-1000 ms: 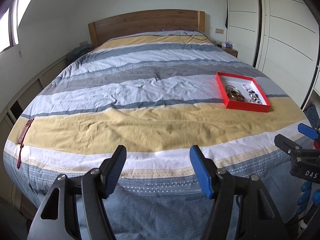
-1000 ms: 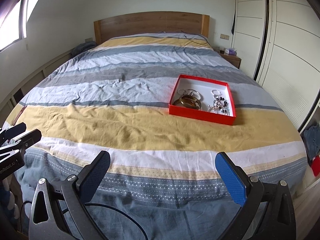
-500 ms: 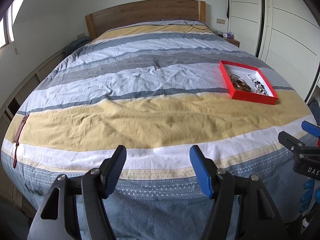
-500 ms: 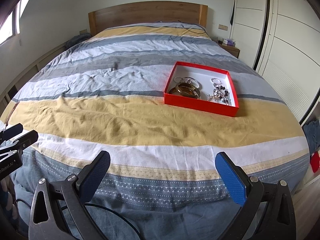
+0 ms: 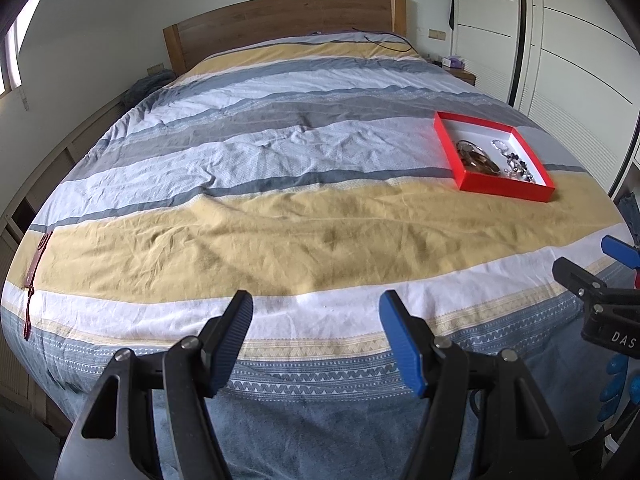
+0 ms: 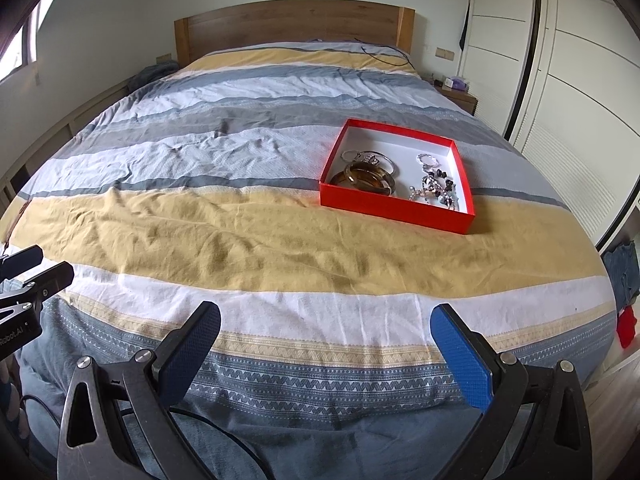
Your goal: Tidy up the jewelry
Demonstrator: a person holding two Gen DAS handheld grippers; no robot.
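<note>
left gripper [image 5: 316, 312] jaws apart, nothing between them, over the foot edge of the bed [image 5: 280, 240]. right gripper [image 6: 326, 326] likewise spread wide and empty, same edge. ahead on the striped duvet: shallow red tray [image 6: 394, 204], white inside, lying where the yellow band meets the blue stripe, toward the right side. inside it, amber and brown bangles [image 6: 366, 178] stacked at left with thin silver rings behind; tangle of beaded chains [image 6: 436, 188] at right.
</note>
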